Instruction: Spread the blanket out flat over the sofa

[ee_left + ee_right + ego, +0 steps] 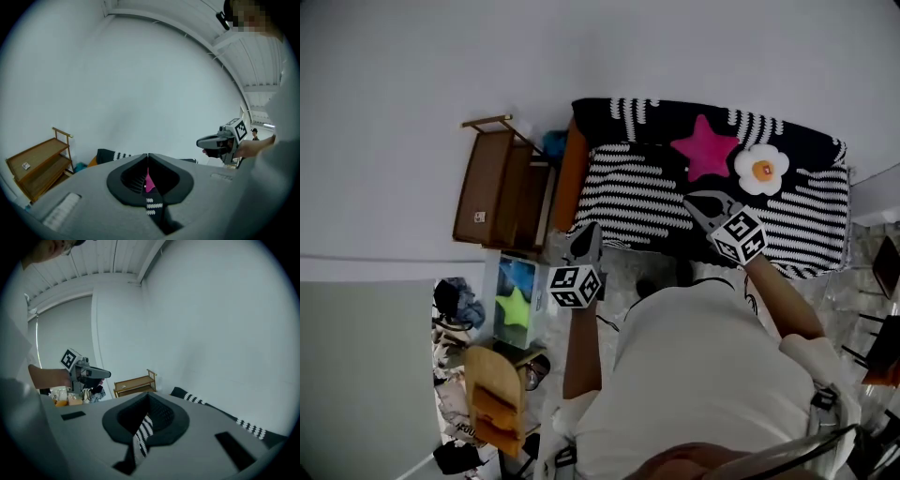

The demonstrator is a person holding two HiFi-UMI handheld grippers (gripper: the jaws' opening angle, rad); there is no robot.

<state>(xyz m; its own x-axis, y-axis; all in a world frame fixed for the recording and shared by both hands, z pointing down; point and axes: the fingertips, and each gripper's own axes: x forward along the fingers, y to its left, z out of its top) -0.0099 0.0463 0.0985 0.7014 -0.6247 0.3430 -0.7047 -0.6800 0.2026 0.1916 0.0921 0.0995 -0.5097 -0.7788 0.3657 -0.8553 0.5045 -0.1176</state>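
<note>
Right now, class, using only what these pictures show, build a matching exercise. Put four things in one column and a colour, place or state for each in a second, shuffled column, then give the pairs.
Things:
1. star shape
2. flower shape
3. wooden shelf
4. left gripper

Descriptions:
A. shut on a fold of the blanket
B. pink
C. standing beside one end of the sofa
D. white with an orange centre

Pairs: 1-B, 2-D, 3-C, 4-A
</note>
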